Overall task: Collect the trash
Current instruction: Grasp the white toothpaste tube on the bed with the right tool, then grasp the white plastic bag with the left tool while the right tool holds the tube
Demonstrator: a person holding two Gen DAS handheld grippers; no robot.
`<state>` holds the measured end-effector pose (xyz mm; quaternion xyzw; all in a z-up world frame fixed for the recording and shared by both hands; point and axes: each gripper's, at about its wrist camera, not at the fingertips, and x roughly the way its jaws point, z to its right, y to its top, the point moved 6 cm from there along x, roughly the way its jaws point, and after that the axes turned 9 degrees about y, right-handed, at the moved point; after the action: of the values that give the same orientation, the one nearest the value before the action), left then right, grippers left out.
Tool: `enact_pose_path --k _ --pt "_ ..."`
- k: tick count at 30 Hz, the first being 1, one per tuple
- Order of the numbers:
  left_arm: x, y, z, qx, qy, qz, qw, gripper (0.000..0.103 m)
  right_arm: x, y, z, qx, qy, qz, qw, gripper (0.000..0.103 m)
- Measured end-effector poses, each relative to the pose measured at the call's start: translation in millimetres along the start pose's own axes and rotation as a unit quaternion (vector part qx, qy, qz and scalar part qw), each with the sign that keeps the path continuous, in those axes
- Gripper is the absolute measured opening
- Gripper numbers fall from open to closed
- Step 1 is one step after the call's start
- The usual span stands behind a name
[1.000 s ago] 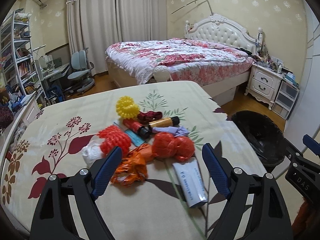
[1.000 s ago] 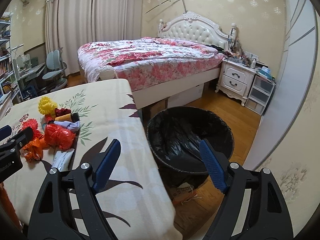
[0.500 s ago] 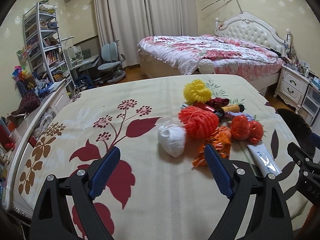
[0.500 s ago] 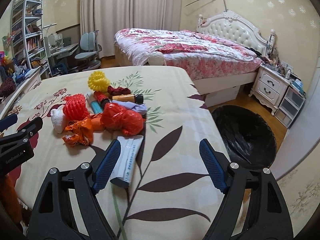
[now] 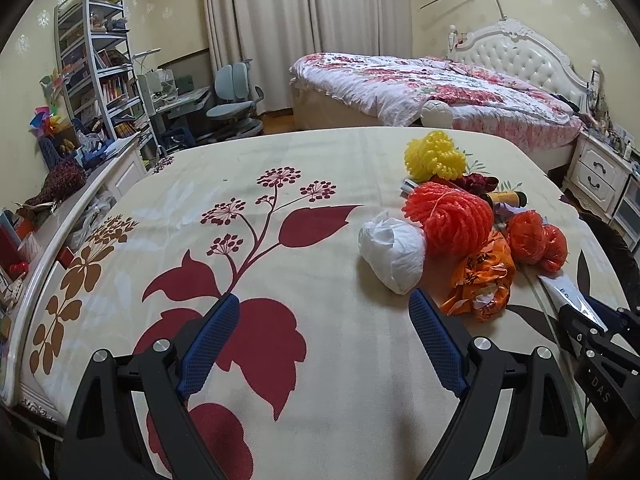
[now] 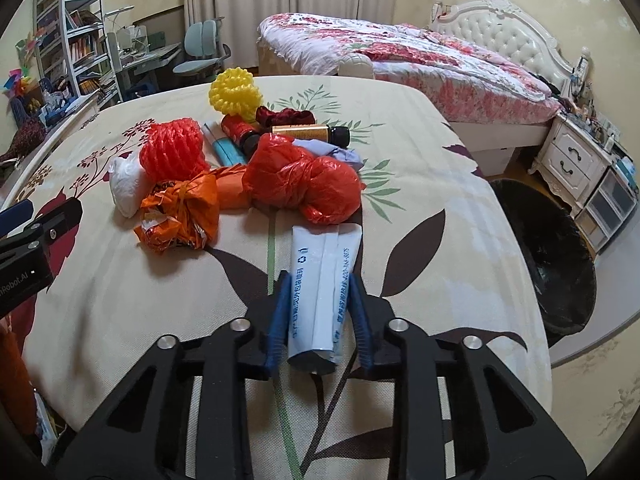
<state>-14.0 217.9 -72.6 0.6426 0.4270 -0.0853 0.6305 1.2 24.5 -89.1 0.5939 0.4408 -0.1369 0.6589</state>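
While my left gripper [image 5: 324,344] hangs over the patterned tablecloth [image 5: 280,168], its blue pads stand wide apart with nothing between them but a printed red leaf. Ahead of the right-hand pad and just beyond its tip lies a white crumpled wad [image 5: 392,254], touching the red-orange mesh ball [image 5: 450,216] behind it. Further ahead sits a yellow mesh ball [image 5: 434,156], and to the right of the pad I see an orange crumpled bag [image 5: 482,280] and a red plastic bag [image 5: 536,240]. At the far right edge of this view the tip of my right gripper shows, low over the cloth.

Through the right wrist camera, my right gripper [image 6: 320,312] has just been closing, and its pads now sit against both sides of a pale blue toothpaste tube [image 6: 324,280], which lies flat on the cloth, its flat crimped end pointing away from me. Just beyond the tube's far end lies the red plastic bag; to the left of that the orange bag, the red-orange mesh ball and the white wad. Further ahead I make out the yellow mesh ball, a small red bottle [image 6: 238,130] and a gold-labelled bottle [image 6: 310,133]. Off to the right of the gripper, below the table edge, stands a black-lined trash bin [image 6: 548,256]. My left gripper's tip shows at the left edge.
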Motion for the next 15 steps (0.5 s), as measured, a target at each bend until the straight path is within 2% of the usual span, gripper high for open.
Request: enact_pose_path --k 3,15 --pt "2.7 0.8 1.2 -0.004 -0.004 -0.004 1.0000 0.086 -5.0 -1.3 1.2 -0.003 -0.004 0.005 1.000 0.024" --pt "19.7 13.4 20.4 0.004 -0.008 -0.012 0.9999 0.086 -12.5 7.9 43.9 0.026 -0.035 0.023 0.999 0.023"
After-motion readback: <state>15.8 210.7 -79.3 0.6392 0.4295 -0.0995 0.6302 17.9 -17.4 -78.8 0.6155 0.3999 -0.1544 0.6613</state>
